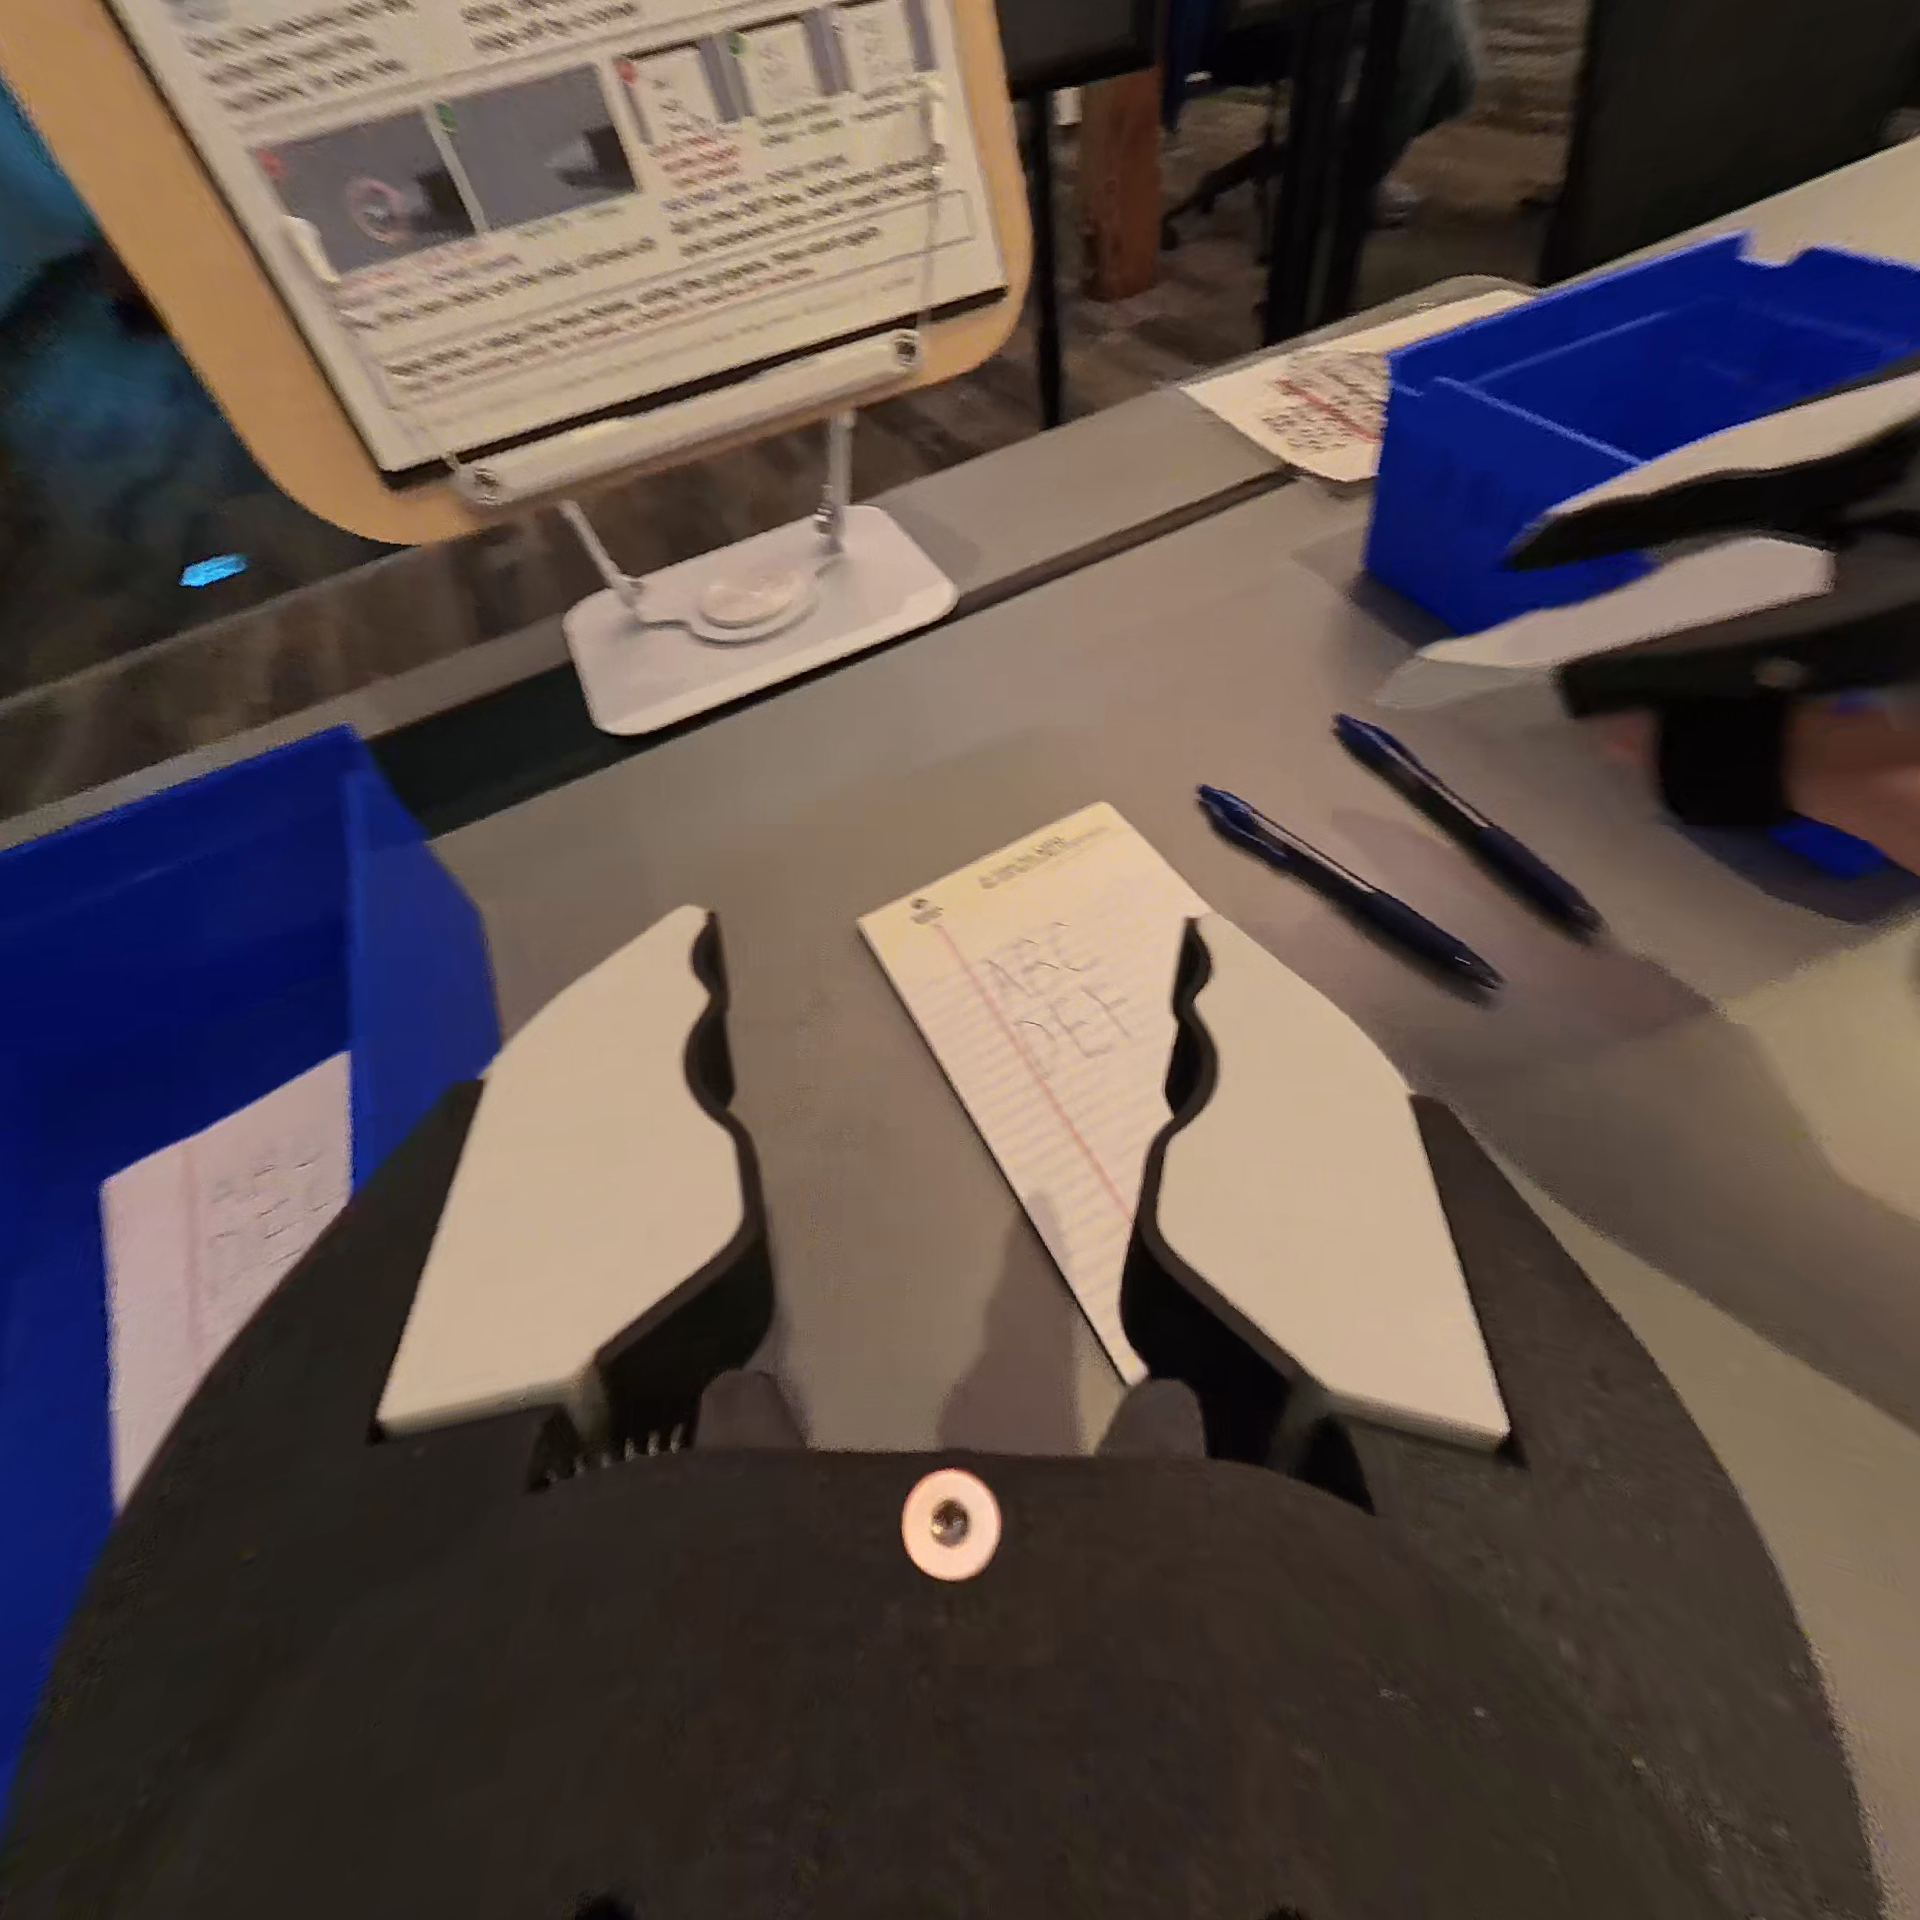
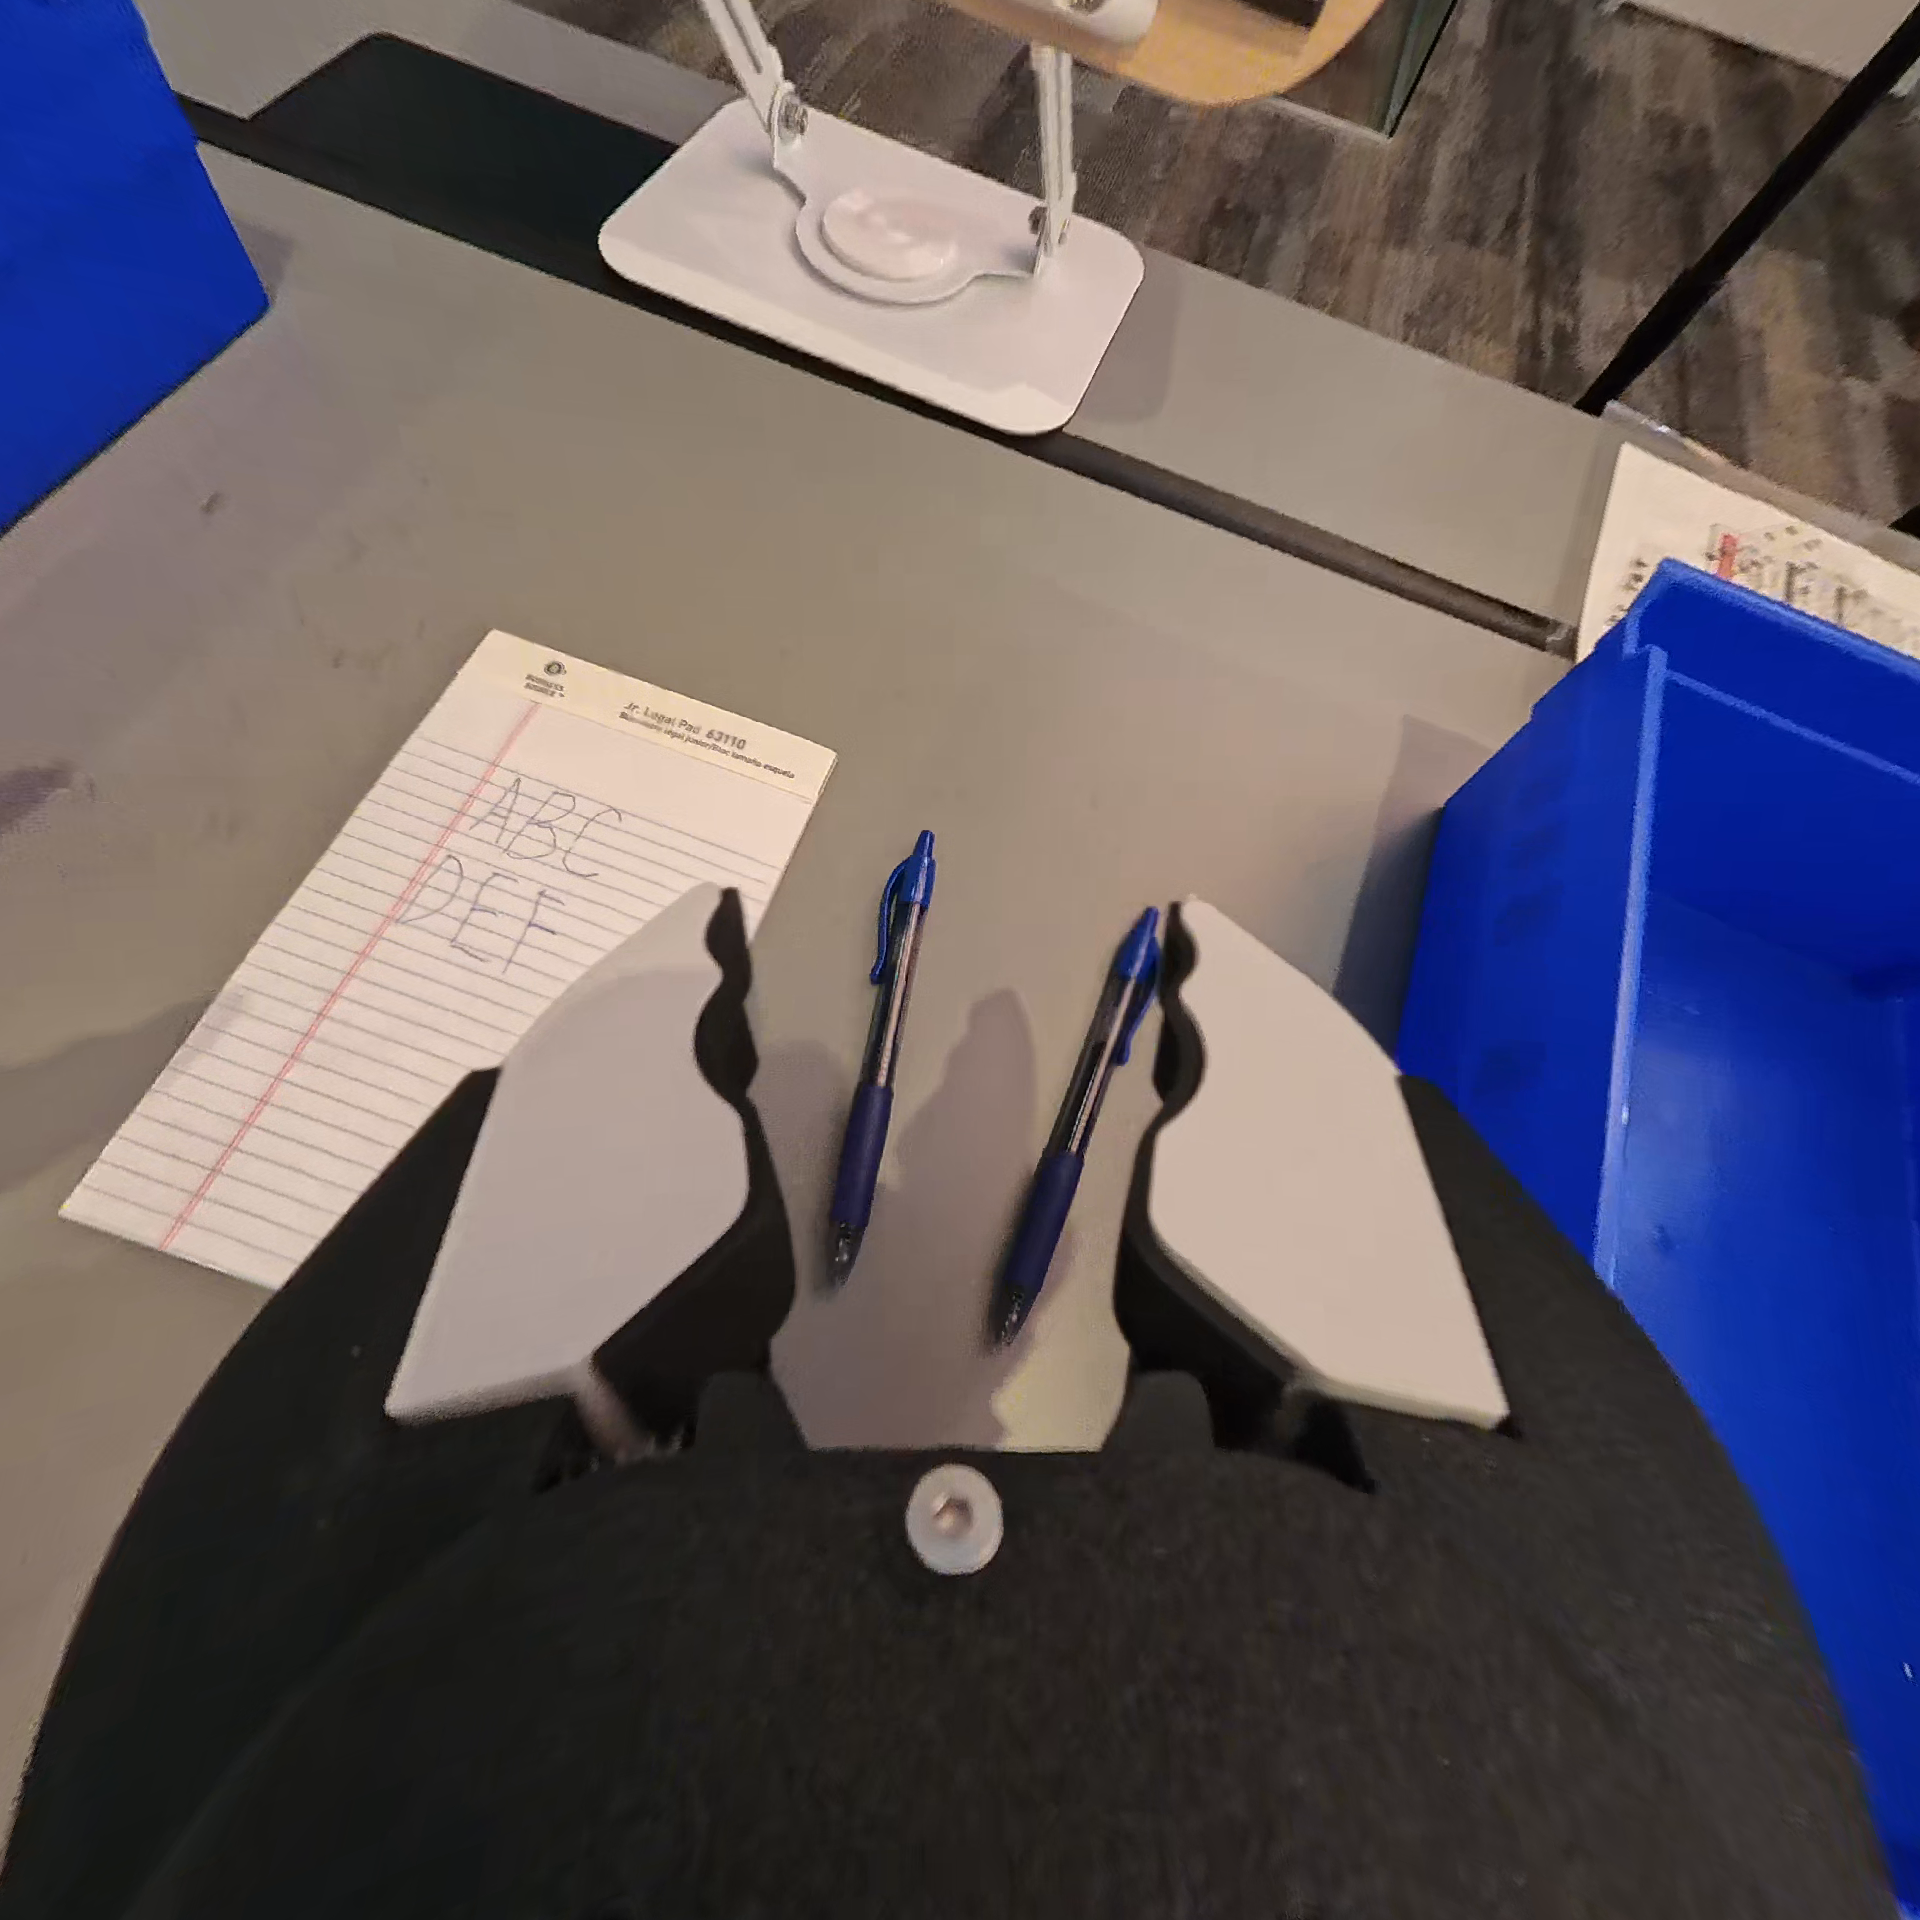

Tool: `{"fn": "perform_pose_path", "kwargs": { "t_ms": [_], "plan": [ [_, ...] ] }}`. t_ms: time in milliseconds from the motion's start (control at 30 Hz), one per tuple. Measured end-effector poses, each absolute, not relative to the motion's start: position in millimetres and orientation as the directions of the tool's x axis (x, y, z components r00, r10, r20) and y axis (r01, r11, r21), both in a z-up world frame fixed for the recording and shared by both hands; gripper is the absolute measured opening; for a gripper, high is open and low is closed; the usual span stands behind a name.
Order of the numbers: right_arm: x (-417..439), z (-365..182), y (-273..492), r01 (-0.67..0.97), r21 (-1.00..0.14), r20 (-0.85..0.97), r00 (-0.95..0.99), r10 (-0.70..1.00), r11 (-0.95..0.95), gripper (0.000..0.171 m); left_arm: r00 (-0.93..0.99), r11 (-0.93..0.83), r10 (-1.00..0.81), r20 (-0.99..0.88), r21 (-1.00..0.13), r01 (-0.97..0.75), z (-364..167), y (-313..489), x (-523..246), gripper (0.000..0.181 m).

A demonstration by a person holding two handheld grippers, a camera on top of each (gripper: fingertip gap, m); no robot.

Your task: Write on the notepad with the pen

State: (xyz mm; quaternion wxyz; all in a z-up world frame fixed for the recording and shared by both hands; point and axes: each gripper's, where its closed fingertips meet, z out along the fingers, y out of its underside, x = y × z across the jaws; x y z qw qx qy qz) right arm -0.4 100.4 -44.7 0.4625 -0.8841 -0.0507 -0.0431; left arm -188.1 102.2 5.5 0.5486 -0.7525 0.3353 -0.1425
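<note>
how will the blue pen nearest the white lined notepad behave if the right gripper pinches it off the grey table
The slim blue pen nearest the white lined notepad looks round-barrelled, so a nudge may roll it, though its clip should limit that. It lies flat on the grey table, so the open right gripper gets little height to pinch. Its dark grip sleeve probably slips least.

Handwriting and a printed header on the notepad (image 2: 436,966) — wording withheld.
</note>
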Motion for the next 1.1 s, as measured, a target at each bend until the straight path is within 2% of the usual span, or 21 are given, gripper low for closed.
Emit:
{"fn": "perform_pose_path", "kwargs": {
  "t_ms": [67,267,467,600,1100],
  "plan": [
    [-5,-39,94,0.124,-0.831,0.133,0.991,0.023,-0.543,0.090,0.791,-0.161,-0.581,-0.194,-0.925,-0.345,8,113,-195,0.101],
    [-24,-32,74,0.100,-0.870,0.124,0.992,-0.018,-0.482,0.120,0.891,-0.175,-0.415,-0.182,-0.945,-0.275,7,131,-213,0.133],
    [-37,-44,58,0.084,-0.871,0.123,0.991,-0.048,-0.485,0.140,0.924,-0.217,-0.350,-0.156,-0.946,-0.242,-4,134,-227,0.141],
    [-44,-52,48,0.056,-0.878,0.095,0.994,-0.059,-0.476,0.145,0.930,-0.272,-0.347,-0.122,-0.936,-0.225,-21,130,-232,0.142],
    [-45,-114,11,-0.061,-0.811,-0.009,0.996,-0.092,-0.582,0.144,0.925,-0.502,-0.379,-0.020,-0.835,-0.224,-102,93,-243,0.145]
  ]
}}
